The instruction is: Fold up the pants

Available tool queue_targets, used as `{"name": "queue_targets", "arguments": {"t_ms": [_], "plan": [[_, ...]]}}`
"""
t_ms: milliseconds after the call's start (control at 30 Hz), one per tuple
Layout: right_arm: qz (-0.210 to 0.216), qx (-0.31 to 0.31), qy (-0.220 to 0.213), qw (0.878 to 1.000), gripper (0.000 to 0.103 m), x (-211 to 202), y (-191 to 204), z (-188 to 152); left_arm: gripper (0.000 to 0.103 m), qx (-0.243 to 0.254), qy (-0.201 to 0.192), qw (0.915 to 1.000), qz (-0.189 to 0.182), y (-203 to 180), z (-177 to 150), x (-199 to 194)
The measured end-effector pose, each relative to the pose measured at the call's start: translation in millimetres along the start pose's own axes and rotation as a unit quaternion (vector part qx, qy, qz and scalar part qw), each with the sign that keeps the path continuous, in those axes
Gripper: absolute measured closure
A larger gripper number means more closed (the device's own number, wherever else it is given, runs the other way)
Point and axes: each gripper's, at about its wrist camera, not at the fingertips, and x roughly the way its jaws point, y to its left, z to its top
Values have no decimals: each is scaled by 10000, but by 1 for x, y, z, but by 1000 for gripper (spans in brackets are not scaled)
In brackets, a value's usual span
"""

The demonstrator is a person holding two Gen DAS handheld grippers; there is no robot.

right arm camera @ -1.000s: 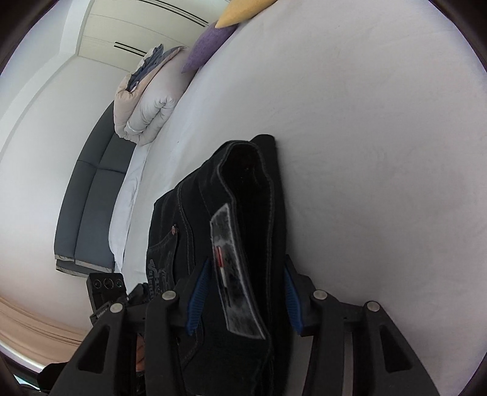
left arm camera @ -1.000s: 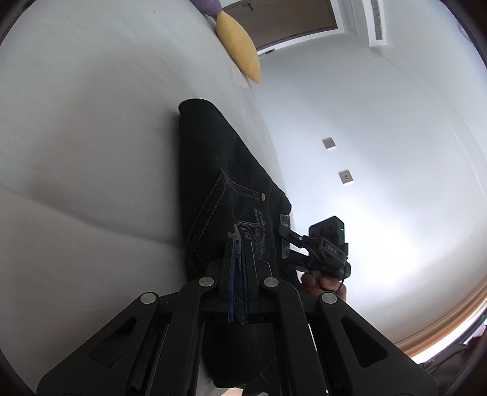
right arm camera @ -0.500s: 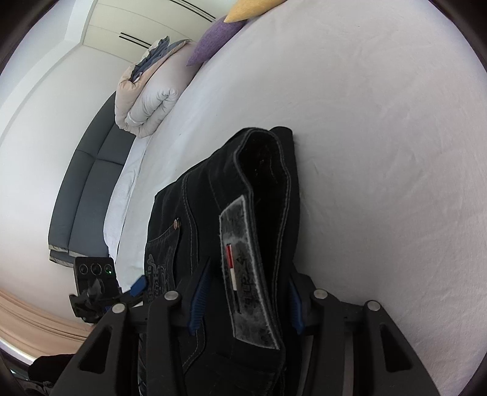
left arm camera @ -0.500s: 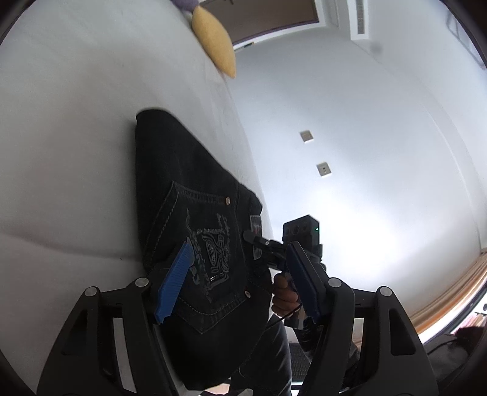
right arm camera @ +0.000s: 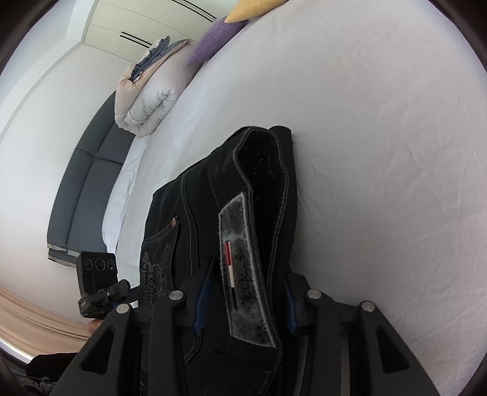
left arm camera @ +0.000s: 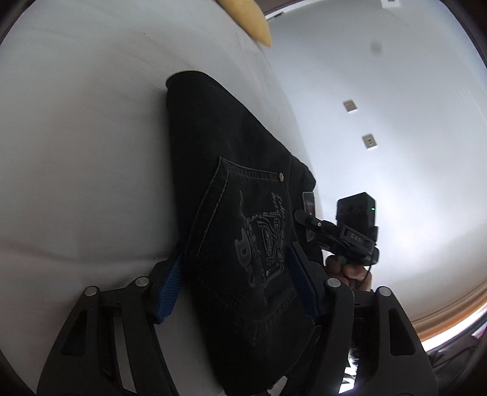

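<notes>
**Black pants on the white bed, both grippers around the waist end**

The black pants [left arm camera: 243, 189] lie folded on the white bed sheet [left arm camera: 76, 152], with the far end pointing to a yellow pillow [left arm camera: 246, 18] at the top of the picture. In the left wrist view the left gripper [left arm camera: 237, 289] stands wide apart, one blue pad [left arm camera: 169, 283] on each side of the back pocket [left arm camera: 252, 243] with grey embroidery. The pads seem not to press the cloth, but the right pad is partly covered by the fabric, so contact there is hard to judge. The lower part of the pants is cut off by the picture edge.

In the right wrist view the right gripper [right arm camera: 243, 295] has its two fingers on both sides of the waistband, where a grey label [right arm camera: 246, 274] with a red and white mark shows. The fabric fills the whole gap and hides most of the blue pads, so I cannot tell if the fingers clamp it or only stand around it.

A purple pillow [right arm camera: 219, 39] and a rolled duvet [right arm camera: 149, 97] lie at the far bed edge, a grey sofa [right arm camera: 85, 195] behind. The text on the label is too blurred to read.
</notes>
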Motion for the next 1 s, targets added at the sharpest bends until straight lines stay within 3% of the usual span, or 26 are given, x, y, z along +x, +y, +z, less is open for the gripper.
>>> {"name": "queue_targets", "arguments": {"t_ms": [33,133,233,367,533,733,800,900,1000], "plan": [[-96,-86,-18,9999,68,0,3,-1,70,5,68,9998,198,0,3,6],[-352,-347,-154,9987,79,-5,15,-2,75,34,96,9993,363,-7,6,18],[-407,-493,-313,9975,83,-12,28,-2,80,249,-29,9988,409,-25,11,9],[-367,-758,-503,9952,84,-25,48,14,80,700,-253,9963,418,-57,36,-1],[-354,-911,-807,9919,84,-34,60,60,80,1148,-362,9895,796,-70,84,7],[-369,-438,-611,9965,84,3,17,111,80,728,-136,9918,1039,-15,133,47],[-344,-196,-470,9981,77,18,-8,114,76,626,-129,9929,1000,-1,131,59],[154,64,-606,9980,74,20,-34,107,73,536,-258,9953,767,12,128,60],[53,-148,-670,9976,73,16,-31,103,71,629,-358,9940,818,15,125,58]]}}
